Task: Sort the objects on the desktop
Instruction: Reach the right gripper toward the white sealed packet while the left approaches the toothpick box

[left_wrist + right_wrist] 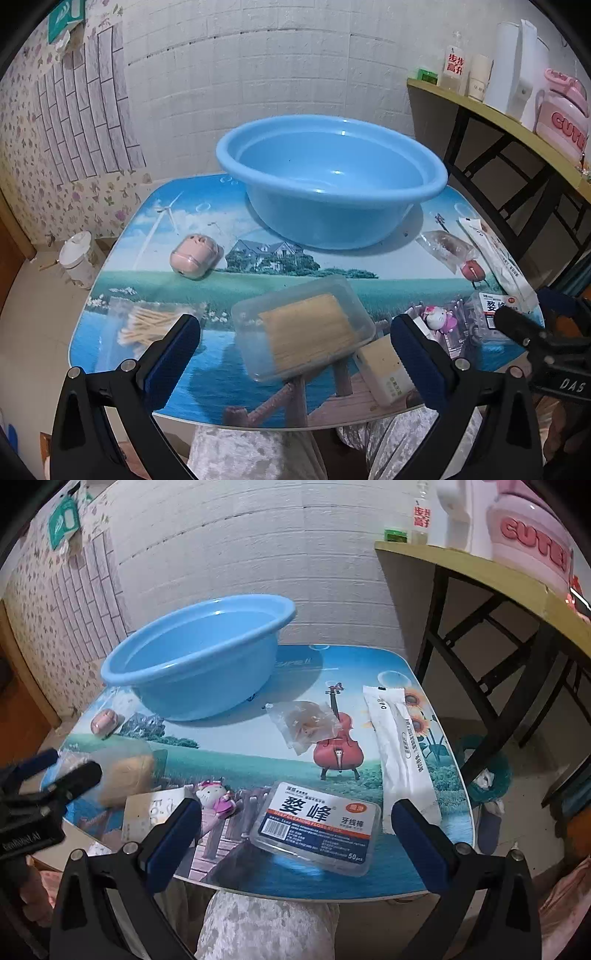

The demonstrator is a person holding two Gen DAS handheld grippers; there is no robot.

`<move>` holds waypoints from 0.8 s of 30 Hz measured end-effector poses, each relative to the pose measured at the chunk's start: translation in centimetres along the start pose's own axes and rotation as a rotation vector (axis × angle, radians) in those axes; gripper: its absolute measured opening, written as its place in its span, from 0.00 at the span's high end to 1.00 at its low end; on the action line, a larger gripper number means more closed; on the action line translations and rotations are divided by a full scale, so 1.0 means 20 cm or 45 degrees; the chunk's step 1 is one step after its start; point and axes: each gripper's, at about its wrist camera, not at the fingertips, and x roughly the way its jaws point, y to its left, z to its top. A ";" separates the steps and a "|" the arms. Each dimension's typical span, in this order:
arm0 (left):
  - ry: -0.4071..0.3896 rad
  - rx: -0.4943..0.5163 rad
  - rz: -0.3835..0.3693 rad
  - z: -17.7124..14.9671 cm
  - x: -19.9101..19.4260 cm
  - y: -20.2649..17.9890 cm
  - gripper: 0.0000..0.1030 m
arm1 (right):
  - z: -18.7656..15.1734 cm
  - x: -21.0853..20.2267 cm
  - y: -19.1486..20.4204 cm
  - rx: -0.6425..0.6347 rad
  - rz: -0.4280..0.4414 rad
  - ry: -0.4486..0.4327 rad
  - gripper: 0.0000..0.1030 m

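Floss-pick box, label "50 pcs"

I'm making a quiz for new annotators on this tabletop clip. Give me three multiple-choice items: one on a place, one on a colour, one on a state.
1. Where does the floss pick box lie?
A. inside the basin
B. on the table near its front edge
C. on the side shelf

2. What colour is the basin?
A. blue
B. red
C. green

3. How does the left gripper stand?
A. shut on the toothpick box
B. shut on nothing
C. open, holding nothing

Answers: 1 B, it lies flat on the table between the right gripper's fingers; 2 A, its rim and wall are light blue; 3 C, its fingers stand wide apart above the toothpick box.
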 end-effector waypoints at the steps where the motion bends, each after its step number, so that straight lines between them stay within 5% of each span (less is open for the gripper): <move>1: 0.003 -0.006 0.006 0.00 0.01 0.00 0.00 | 0.00 0.00 -0.01 0.004 0.001 -0.002 0.00; 24: 0.029 -0.044 0.075 -0.03 0.15 -0.07 0.00 | 0.06 0.07 -0.16 0.004 -0.051 -0.031 0.00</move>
